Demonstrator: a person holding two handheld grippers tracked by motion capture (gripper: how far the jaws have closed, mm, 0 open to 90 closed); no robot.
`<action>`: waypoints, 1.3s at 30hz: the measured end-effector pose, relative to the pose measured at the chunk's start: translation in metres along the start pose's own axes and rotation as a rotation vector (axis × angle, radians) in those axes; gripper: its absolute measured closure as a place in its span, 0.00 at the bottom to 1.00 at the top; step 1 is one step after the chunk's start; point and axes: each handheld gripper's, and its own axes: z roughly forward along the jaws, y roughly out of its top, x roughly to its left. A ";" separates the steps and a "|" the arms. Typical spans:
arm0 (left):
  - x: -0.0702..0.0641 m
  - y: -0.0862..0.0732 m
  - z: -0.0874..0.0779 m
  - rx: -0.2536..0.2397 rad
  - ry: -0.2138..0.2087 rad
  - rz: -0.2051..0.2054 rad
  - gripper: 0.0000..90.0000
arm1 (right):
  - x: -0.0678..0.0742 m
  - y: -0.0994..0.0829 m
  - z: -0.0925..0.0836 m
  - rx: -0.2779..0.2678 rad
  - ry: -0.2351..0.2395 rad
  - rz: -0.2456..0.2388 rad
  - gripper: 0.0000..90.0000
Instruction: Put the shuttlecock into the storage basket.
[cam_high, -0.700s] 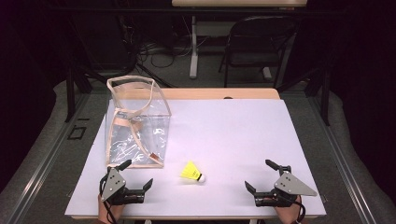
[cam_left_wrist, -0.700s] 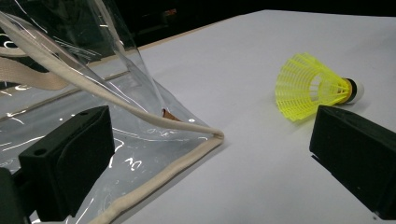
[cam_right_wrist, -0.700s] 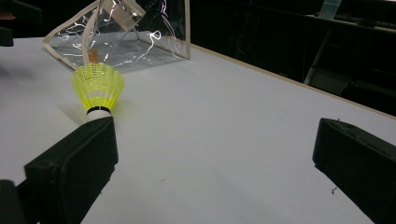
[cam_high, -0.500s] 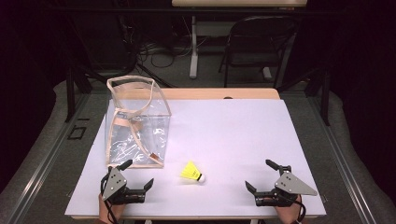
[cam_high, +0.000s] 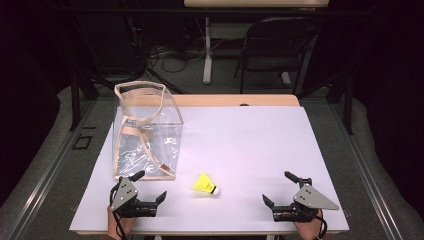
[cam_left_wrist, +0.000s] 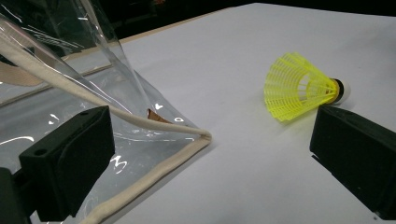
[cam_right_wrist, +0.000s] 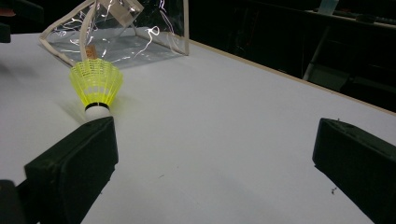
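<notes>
Both grippers sit apart and empty at the near edge — left gripper (cam_high: 149, 194), right gripper (cam_high: 281, 190). The shuttlecock (cam_high: 206, 184) lies between them on its side, just right of the clear bag (cam_high: 150, 135). Pinch the white cork tip, not the yellow skirt — it would likely crush.

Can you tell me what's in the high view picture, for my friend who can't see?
A yellow shuttlecock lies on a white table, between the open left gripper and open right gripper. A clear bag stands behind the left one.
</notes>
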 end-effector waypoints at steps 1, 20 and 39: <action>0.000 0.000 0.000 0.000 -0.001 0.000 0.00 | 0.000 0.000 0.000 0.001 0.002 0.000 0.00; -0.012 0.015 0.012 0.037 -0.060 0.038 0.00 | 0.000 0.000 0.003 0.006 0.009 0.001 0.00; -0.028 0.028 0.035 0.055 -0.146 0.087 0.00 | 0.000 -0.002 0.000 0.016 0.005 0.003 0.00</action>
